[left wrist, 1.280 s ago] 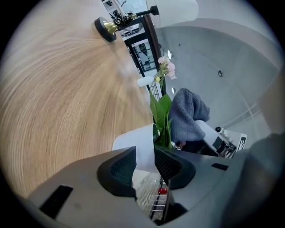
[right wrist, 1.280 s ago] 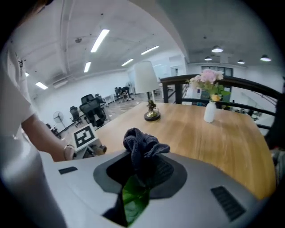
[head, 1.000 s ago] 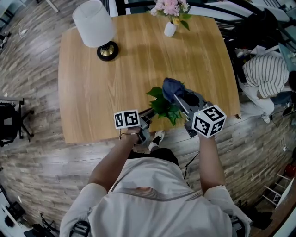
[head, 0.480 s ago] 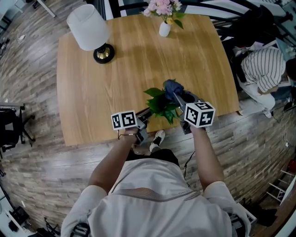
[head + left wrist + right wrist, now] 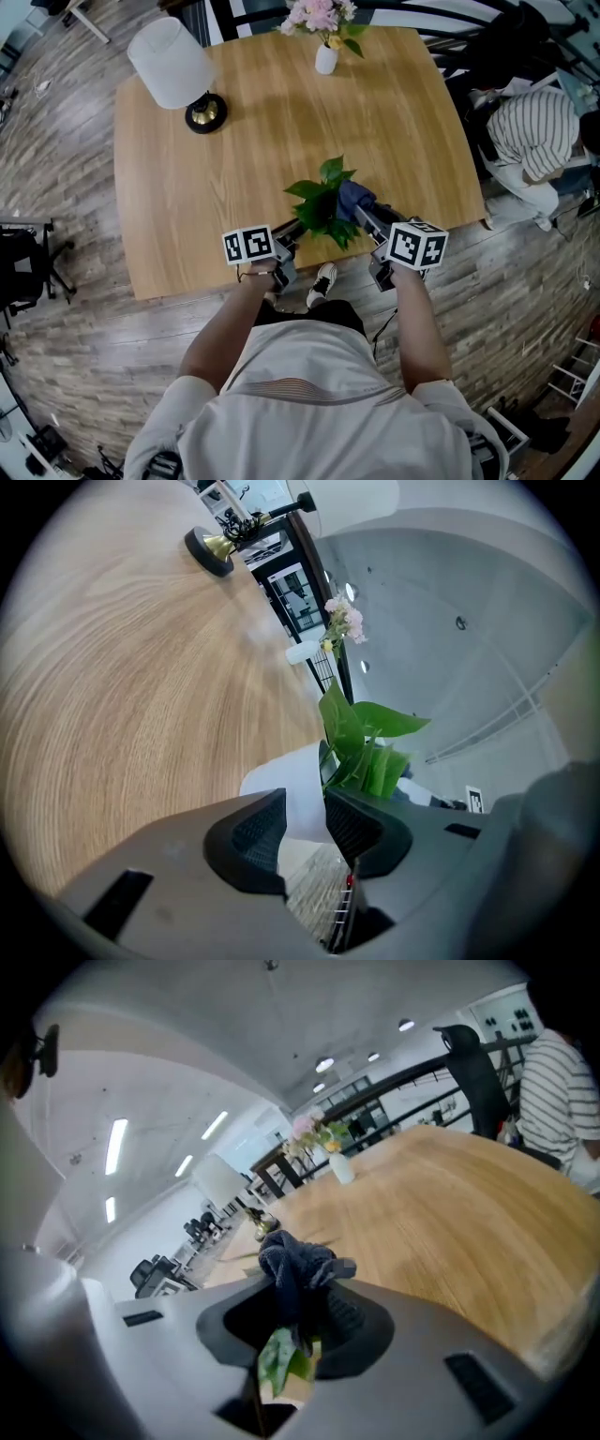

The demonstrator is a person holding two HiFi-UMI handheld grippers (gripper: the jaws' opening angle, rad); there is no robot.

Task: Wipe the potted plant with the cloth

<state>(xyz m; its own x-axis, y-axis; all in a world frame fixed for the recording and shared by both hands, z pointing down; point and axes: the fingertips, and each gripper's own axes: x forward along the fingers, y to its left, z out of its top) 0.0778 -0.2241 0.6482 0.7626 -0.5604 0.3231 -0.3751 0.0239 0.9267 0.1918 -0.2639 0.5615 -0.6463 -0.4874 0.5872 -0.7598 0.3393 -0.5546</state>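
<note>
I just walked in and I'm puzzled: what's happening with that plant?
A person with a gripper in each hand is cleaning a potted plant on the wooden table. The left gripper clamps the white pot between its jaws. The right gripper pinches a dark blue cloth against a green leaf, so wiping is under way.
</note>
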